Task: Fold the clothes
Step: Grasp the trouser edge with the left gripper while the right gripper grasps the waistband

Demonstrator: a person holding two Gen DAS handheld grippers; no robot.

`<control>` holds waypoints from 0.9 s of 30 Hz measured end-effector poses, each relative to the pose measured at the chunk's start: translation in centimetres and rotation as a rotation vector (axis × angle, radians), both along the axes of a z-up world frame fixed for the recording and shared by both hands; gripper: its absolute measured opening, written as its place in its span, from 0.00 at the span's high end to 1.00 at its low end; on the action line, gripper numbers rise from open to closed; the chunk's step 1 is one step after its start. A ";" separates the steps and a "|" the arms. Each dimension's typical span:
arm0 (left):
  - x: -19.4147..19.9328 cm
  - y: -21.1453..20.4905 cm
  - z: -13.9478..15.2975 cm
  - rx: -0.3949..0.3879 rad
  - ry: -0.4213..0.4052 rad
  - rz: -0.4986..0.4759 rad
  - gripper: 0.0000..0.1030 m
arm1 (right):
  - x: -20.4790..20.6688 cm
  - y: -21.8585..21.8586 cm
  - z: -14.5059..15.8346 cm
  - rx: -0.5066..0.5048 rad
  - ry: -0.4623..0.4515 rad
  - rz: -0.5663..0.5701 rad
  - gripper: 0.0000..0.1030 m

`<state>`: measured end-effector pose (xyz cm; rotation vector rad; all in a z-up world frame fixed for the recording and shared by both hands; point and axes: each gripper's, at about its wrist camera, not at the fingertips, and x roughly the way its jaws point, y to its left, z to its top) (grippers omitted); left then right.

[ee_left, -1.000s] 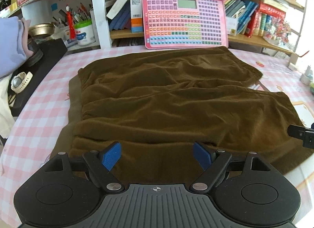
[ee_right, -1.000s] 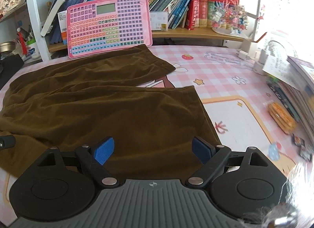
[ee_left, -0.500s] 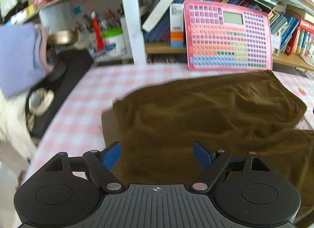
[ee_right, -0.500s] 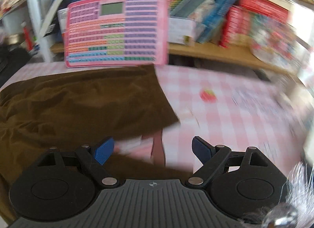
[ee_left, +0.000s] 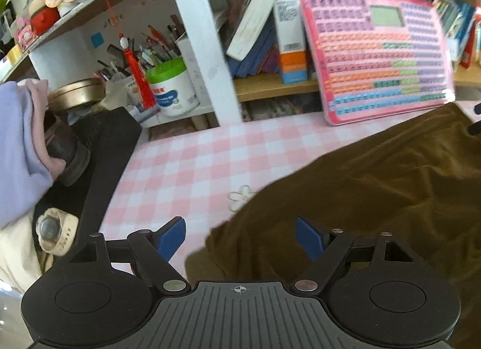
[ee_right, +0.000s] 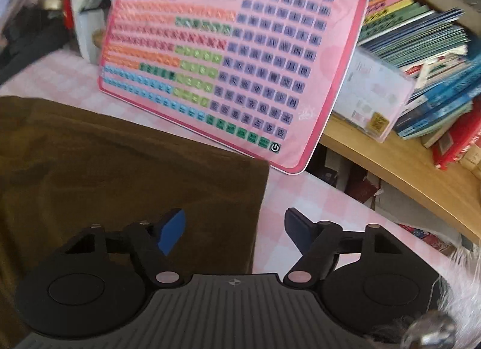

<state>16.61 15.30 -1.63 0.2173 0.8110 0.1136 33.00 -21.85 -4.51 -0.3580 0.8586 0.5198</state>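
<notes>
A dark brown garment (ee_left: 375, 192) lies spread on the pink checked table (ee_left: 195, 162). In the left wrist view its far left corner lies between my fingers; my left gripper (ee_left: 240, 237) is open and empty just above that corner. In the right wrist view the garment (ee_right: 120, 162) fills the left half, and its far right edge runs down between my fingers. My right gripper (ee_right: 234, 228) is open and empty over that edge.
A pink keyboard toy (ee_right: 234, 57) leans against the shelf behind the garment; it also shows in the left wrist view (ee_left: 378, 57). Books (ee_right: 421, 57) fill the shelf. A black tray (ee_left: 99, 162), a lilac cloth (ee_left: 18, 150) and a white tub (ee_left: 171, 90) stand at left.
Both grippers have moved forward from the near edge to the garment's far side. The left one went to the far left corner, the right one to the far right edge. Both stay open.
</notes>
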 end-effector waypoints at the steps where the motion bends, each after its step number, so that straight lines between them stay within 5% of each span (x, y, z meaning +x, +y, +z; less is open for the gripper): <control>1: 0.5 0.3 -0.2 0.008 0.007 0.007 0.20 | 0.4 0.1 -0.3 0.002 0.004 -0.010 0.37; 10: 3.7 1.0 -2.0 0.074 0.095 -0.001 0.20 | 3.2 0.0 -1.4 0.094 0.049 -0.047 0.40; 19: 5.7 0.6 -3.9 0.049 0.148 -0.027 0.22 | 3.2 -0.3 -1.4 0.156 0.063 -0.036 0.66; 21: 5.8 0.5 -3.9 0.029 0.146 -0.035 0.33 | 3.1 -0.6 -1.3 0.174 0.074 -0.034 0.83; 23: 5.7 0.3 -3.7 -0.008 0.163 -0.082 0.73 | 2.8 -1.3 -1.1 0.196 0.109 -0.033 0.85; 25: 5.3 -0.3 -3.2 -0.003 0.167 -0.130 0.85 | 2.0 -2.1 -0.7 0.207 0.145 -0.034 0.86; 27: 4.9 -0.6 -2.8 0.003 0.164 -0.168 0.86 | 0.7 -2.9 -0.3 0.204 0.172 -0.015 0.87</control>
